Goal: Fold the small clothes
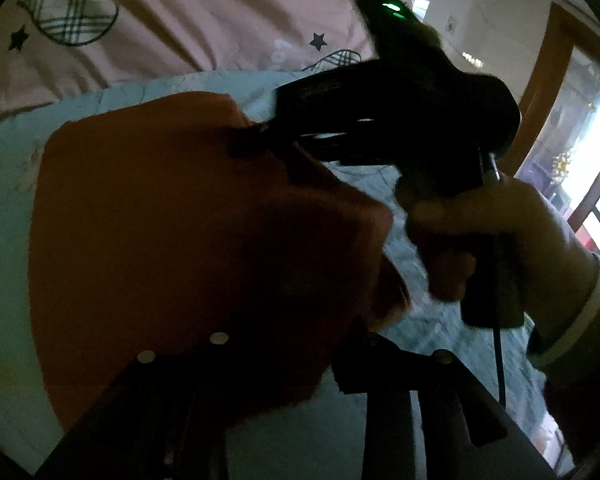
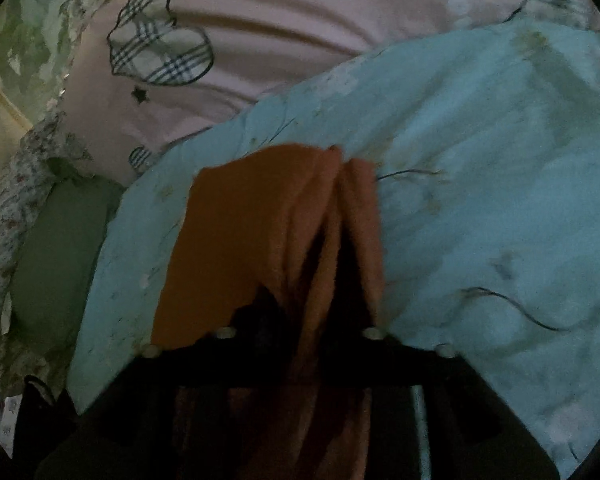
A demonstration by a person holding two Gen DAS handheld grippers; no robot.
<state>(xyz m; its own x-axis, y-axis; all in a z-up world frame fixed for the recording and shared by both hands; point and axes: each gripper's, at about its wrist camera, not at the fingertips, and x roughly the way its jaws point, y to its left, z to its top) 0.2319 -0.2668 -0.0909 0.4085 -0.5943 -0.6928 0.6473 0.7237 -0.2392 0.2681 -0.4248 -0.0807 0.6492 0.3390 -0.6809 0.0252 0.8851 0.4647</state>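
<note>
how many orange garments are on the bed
1: the orange garment lies over the light blue quilt, one edge pinched by the right hand-held gripper. Others may be hidden beneath.

Dim room; wooden doorframe [image 1: 548, 80] beside a bright window [image 1: 596, 168].

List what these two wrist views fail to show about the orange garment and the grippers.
- Left wrist view: the left gripper fingertips are dark and buried in the orange garment; grip unclear.
- Left wrist view: the right gripper is motion-blurred.
- Right wrist view: the garment's lower part is hidden behind the gripper body; its type and fold state are unreadable.
</note>
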